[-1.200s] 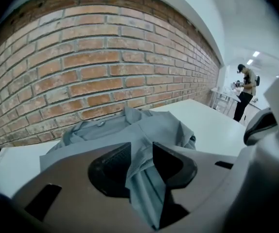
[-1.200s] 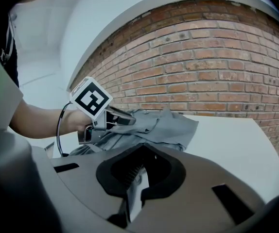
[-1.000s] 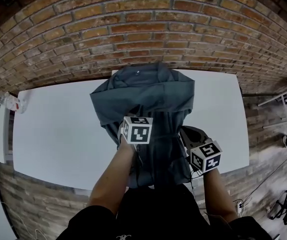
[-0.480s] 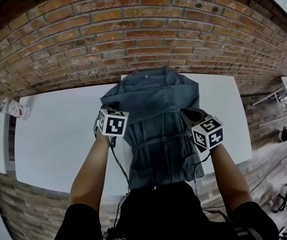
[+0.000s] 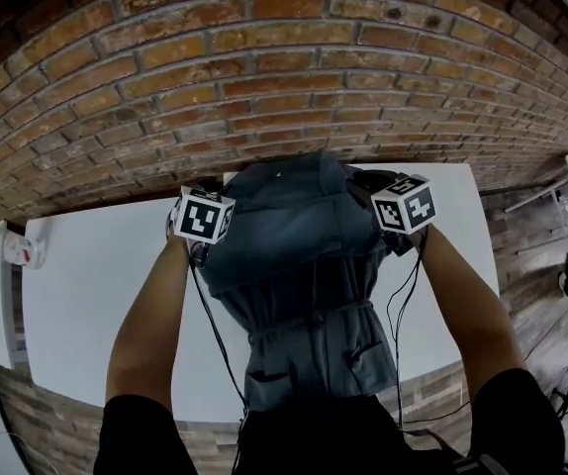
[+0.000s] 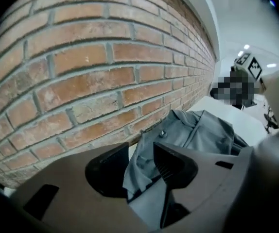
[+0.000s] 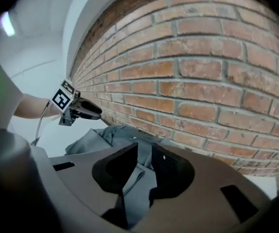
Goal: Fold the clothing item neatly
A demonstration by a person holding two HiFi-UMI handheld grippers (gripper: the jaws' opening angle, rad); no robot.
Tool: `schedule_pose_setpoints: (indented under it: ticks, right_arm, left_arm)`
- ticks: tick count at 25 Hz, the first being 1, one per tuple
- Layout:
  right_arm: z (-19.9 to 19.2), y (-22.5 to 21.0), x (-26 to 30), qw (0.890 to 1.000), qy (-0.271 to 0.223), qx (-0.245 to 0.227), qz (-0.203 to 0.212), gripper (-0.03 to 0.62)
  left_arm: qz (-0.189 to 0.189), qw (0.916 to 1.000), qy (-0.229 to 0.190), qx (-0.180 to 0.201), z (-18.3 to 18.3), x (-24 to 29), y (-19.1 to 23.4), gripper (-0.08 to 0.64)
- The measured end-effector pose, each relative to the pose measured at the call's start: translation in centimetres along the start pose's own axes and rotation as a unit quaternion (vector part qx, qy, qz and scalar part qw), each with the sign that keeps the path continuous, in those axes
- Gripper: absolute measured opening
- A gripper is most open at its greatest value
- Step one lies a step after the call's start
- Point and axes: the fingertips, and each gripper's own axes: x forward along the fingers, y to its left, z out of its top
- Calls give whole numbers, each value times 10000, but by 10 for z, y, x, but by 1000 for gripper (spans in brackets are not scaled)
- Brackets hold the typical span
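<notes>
Since the brick wall (image 5: 284,67) stands right behind the white table (image 5: 86,295), we have little room past the far edge, where both tools are working. The grey-blue garment (image 5: 304,275) lies down the middle of the table, from the far edge by the wall to the near edge in front of us. What looks like an upper layer is spread over its far end.

We hold the left gripper (image 6: 141,150) at the garment's far left corner and the right gripper (image 7: 143,149) at its far right. The jaws of both have just been opening. The left stands about half apart, with a bunched fold of cloth between the jaws and the ribbed face of one pad bare. The right is parted only narrowly, with cloth lying in the gap and, as we judge it, not pinched.

The trouble we foresee is in drawing back. The bunch in the left jaws could catch on a pad and drag the laid layer askew, and the narrow right gap makes a snag likelier there. The bunching also suggests the left corner may settle creased, not flat. A small button (image 6: 162,134) just beyond the left jaws could hook too.
</notes>
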Motion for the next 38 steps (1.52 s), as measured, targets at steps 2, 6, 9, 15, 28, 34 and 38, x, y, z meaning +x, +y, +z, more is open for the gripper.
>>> schedule_pose_setpoints:
  ticks: [2, 6, 9, 15, 28, 34, 38]
  right_arm:
    - [2, -25, 25, 9995, 175, 216, 157, 71]
    - [1, -57, 74, 9972, 527, 331, 406, 103]
    - [-7, -63, 107, 9951, 833, 149, 505, 120]
    - [-19, -66, 155, 9895, 1305, 175, 592, 124]
    - [-3, -44, 151, 9926, 1024, -178, 623, 15]
    - [25, -18, 114, 9926, 345, -317, 1120, 14]
    - [40, 1, 76, 9890, -157, -592, 1344, 15]
  left_arm:
    - [-170, 9994, 12, -305, 5, 23, 6, 138]
    - [-253, 9989, 356, -149, 5, 65, 11, 143]
    - [-195, 9978, 620, 124, 1, 88, 13, 144]
    - [-278, 9944, 1000, 184, -13, 114, 12, 146]
    - [-595, 9879, 1427, -80, -23, 118, 5, 12]
    - [-867, 9923, 774, -416, 2, 83, 0, 12]
    - [-1046, 9942, 168, -177, 24, 41, -14, 12]
